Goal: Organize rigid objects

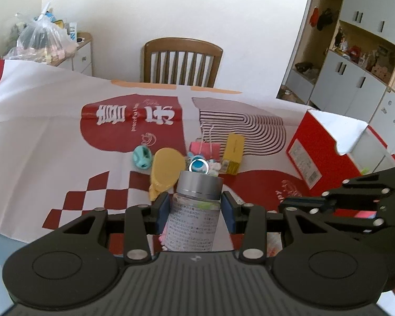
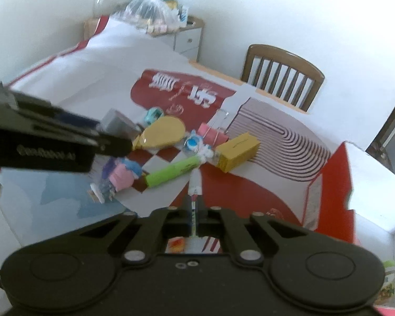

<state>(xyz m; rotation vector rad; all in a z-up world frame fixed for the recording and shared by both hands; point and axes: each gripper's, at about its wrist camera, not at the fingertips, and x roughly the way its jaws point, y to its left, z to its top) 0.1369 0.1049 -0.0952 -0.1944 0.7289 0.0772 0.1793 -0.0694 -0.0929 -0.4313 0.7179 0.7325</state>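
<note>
Both hand-held grippers grip: left (image 1: 194, 212) bottle (image 1: 194, 210), right (image 2: 194, 212) pen (image 2: 194, 197).

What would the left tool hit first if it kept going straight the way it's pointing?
Probably the round blue-and-white toy just beyond the silver-capped bottle that the left tool holds, though depth is hard to judge.

I look down on a table (image 1: 39, 110) spread with a red-and-white printed sheet (image 1: 134, 121); a yellow paddle-shaped piece (image 1: 167, 168) lies near its middle, my landmark; just left of it rests a teal ball-like toy (image 1: 142, 158); to its right a blue-and-white keyring figure (image 1: 197, 164), a pink binder clip (image 1: 205, 148) behind that, then a yellow box (image 1: 233, 154); a green tube (image 2: 172, 175) lies before the paddle; far right stands a red carton (image 1: 318, 144).
</note>
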